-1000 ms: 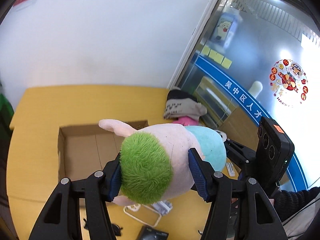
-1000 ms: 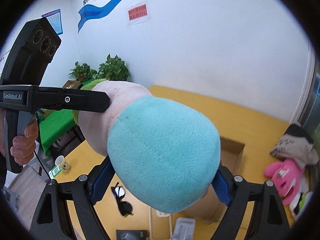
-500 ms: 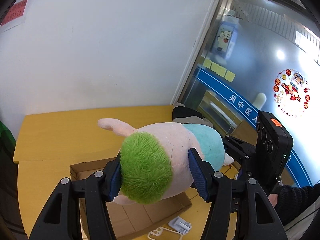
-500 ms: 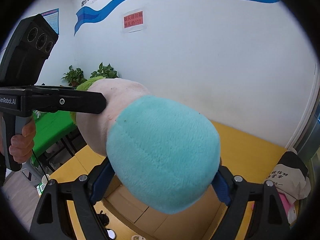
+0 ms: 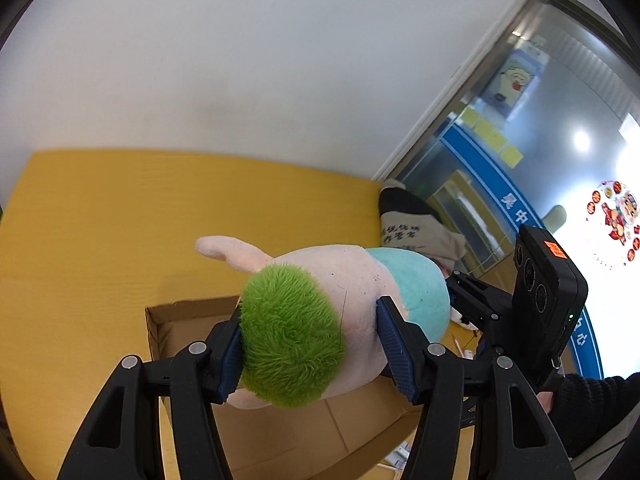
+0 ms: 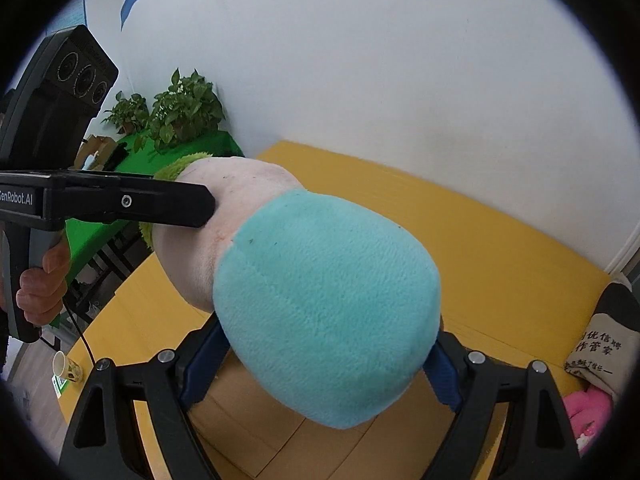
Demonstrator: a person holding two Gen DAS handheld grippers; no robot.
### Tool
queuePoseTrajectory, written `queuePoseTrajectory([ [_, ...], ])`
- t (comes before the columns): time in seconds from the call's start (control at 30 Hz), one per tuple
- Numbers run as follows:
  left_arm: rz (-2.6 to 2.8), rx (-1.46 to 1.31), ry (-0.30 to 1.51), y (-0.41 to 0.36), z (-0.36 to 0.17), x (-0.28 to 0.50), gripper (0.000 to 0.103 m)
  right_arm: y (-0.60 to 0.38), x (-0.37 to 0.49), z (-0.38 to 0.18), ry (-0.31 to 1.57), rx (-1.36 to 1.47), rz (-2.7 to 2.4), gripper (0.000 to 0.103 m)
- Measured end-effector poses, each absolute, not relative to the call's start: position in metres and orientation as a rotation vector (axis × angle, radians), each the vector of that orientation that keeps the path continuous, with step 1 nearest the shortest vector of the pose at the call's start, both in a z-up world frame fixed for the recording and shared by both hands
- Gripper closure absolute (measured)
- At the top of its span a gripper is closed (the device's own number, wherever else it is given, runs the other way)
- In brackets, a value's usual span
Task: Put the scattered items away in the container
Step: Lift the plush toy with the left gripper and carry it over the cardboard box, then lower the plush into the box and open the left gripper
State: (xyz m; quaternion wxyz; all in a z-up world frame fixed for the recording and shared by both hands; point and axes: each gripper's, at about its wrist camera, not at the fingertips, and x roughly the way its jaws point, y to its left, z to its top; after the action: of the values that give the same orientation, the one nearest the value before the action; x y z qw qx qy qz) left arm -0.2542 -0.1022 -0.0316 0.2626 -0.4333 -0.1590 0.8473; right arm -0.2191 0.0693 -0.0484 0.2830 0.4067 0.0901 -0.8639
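Note:
A plush toy with pink body, green fuzzy head end and teal rear end hangs in the air between both grippers. My left gripper is shut on its green and pink end. My right gripper is shut on its teal end. An open cardboard box lies on the yellow table directly under the toy; its floor shows in the right wrist view too.
A grey and black cloth bag and a pink plush lie at the table's right end by a glass door. A paper cup stands off the table's left edge. White wall behind.
Both grippers have carried the toy forward over the box. The small items on the near table have dropped out of view, and the box floor now lies right under the toy.

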Motion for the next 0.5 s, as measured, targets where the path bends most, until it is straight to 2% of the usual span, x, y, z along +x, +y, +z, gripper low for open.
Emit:
queuePoseTrajectory([
  [0.3, 2.224, -1.435, -0.523, -0.109, -0.176, -0.304, 0.039, 0.055, -0.258, -0.186, 0.22, 1.294, -2.197, 0.016],
  [0.5, 2.224, -1.543, -0.509, -0.107, -0.222, -0.315, 0.037, 0.062, -0.271, -0.237, 0.218, 1.35, -2.155, 0.016],
])
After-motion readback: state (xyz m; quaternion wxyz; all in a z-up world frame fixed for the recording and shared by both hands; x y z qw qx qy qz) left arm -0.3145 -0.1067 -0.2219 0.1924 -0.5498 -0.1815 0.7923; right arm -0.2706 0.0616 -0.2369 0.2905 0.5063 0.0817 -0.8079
